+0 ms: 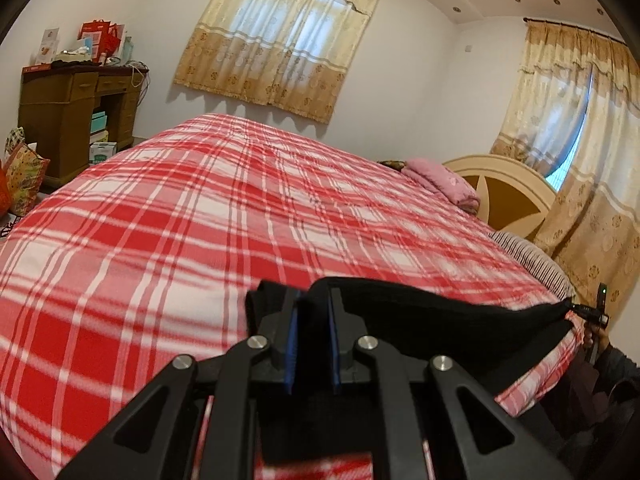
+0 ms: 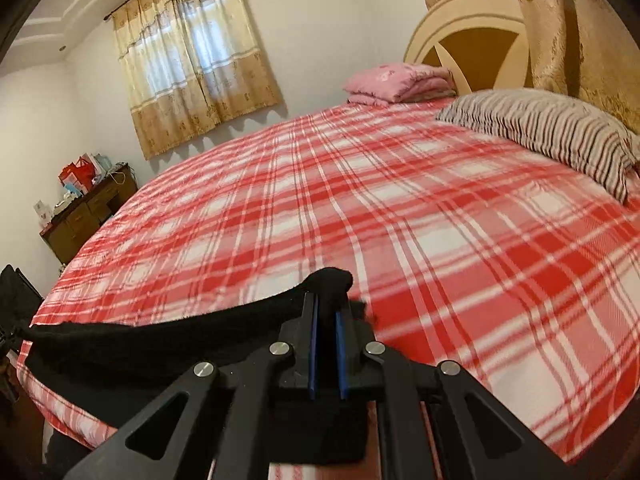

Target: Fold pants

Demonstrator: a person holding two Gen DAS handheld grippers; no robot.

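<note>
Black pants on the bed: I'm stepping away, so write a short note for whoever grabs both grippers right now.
Left gripper: shut on one end of the black pants.
Right gripper: shut on the other end.
The pants hang stretched between the two, at the near edge of the red plaid bed cover; the lower part drops out of view.
Done: pants picked up and held taut. No fold visible yet.
Left: probably lay them flat on the cover, then fold.
</note>
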